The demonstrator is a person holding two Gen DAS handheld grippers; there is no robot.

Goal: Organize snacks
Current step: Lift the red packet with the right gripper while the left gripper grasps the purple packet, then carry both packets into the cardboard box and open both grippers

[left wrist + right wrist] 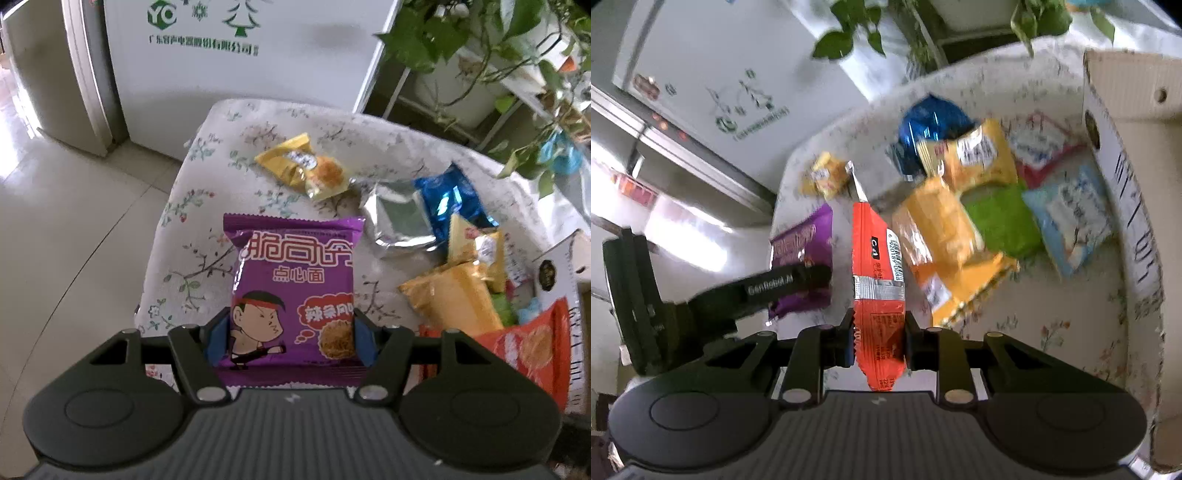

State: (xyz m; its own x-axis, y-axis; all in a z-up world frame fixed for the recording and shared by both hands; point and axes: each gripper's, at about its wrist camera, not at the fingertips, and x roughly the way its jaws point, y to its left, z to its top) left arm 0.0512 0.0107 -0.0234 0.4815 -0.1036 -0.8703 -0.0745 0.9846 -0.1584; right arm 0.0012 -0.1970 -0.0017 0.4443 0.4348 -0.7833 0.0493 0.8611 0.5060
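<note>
Left gripper (291, 338) clamped on purple noodle packet (293, 291), pads at both side edges, packet reaching toward 12 o'clock over floral table (207, 206). Right gripper (879, 339) pinched narrow on orange packet (877, 266). Loose snack heap (964, 221) at 1 o'clock, cardboard box (1119, 155) at 2. Packets look light, crinkly, slippery, contents brittle; grip flat seams, gently.

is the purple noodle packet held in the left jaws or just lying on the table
Held. The purple packet sits between the left gripper jaws, both blue pads pressing its side edges, its lower end raised above the floral tablecloth.
</note>
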